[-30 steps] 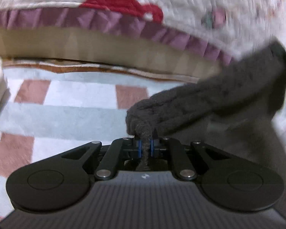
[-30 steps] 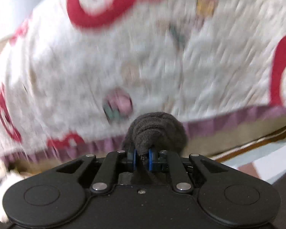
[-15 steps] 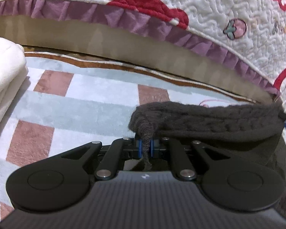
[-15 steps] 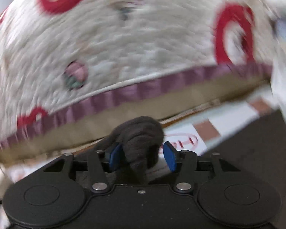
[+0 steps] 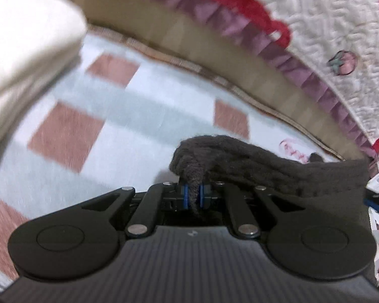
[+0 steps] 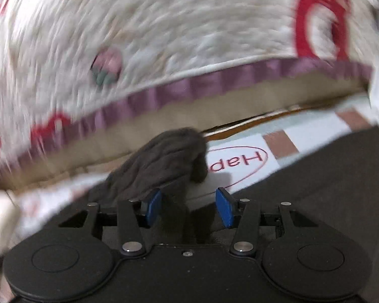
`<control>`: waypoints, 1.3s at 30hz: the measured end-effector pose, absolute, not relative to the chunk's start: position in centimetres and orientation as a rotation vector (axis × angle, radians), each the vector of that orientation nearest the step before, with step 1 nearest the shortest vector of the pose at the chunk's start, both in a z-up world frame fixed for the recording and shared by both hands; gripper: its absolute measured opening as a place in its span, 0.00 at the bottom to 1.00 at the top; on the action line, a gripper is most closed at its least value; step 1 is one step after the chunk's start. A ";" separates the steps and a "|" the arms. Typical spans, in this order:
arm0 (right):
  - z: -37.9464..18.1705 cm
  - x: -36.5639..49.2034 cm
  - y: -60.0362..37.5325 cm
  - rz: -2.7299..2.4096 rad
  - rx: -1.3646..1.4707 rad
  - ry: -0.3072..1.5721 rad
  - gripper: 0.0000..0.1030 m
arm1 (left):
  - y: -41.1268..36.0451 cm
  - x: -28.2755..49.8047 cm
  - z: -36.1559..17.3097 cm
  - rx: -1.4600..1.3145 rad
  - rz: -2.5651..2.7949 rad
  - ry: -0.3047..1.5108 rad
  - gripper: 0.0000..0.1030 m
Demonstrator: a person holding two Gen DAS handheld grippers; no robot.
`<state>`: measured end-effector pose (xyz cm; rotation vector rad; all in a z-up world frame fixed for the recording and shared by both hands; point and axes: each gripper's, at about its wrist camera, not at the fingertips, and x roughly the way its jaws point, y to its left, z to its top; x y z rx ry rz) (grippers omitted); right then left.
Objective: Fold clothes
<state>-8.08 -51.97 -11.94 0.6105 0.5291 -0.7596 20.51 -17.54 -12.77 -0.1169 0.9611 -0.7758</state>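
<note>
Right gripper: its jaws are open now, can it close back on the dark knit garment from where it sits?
Probably yes. The dark knit garment lies bunched against the left pad of the right gripper, partly between the open jaws, with nothing else in between.

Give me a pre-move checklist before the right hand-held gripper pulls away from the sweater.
1. Left hand-held gripper clamped on the sweater: ok, knit is pinched between its blue pads.
2. Right hand-held gripper open: ok, its pads stand wide apart.
3. Sweater free of the right pads: not ok, a bunch of knit lies against the left pad.
4. Sweater resting on the blanket: cannot tell, the views are blurred.
5. Fold edges aligned: cannot tell, most of the garment is out of view.
6. Quilt clear of the path: cannot tell, the view is blurred.
</note>
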 end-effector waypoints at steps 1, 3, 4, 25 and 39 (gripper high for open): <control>-12.1 -7.0 -51.7 -0.771 0.581 0.560 0.52 | -17.8 20.1 -12.6 -0.093 -0.784 0.953 0.08; -12.4 -5.0 -50.9 -0.743 0.531 0.607 0.52 | -18.2 19.7 -13.0 -0.052 -0.781 0.965 0.07; -12.6 -4.1 -50.3 -0.688 0.515 0.620 0.52 | -18.2 19.8 -13.2 -0.056 -0.780 0.978 0.07; -14.7 -11.9 -55.5 -0.621 1.010 0.395 0.65 | -17.7 20.8 -14.4 -0.113 -0.771 1.058 0.09; -12.5 -1.4 -45.8 -0.105 0.565 0.726 0.17 | -18.9 19.6 -13.7 0.091 -0.783 0.987 0.16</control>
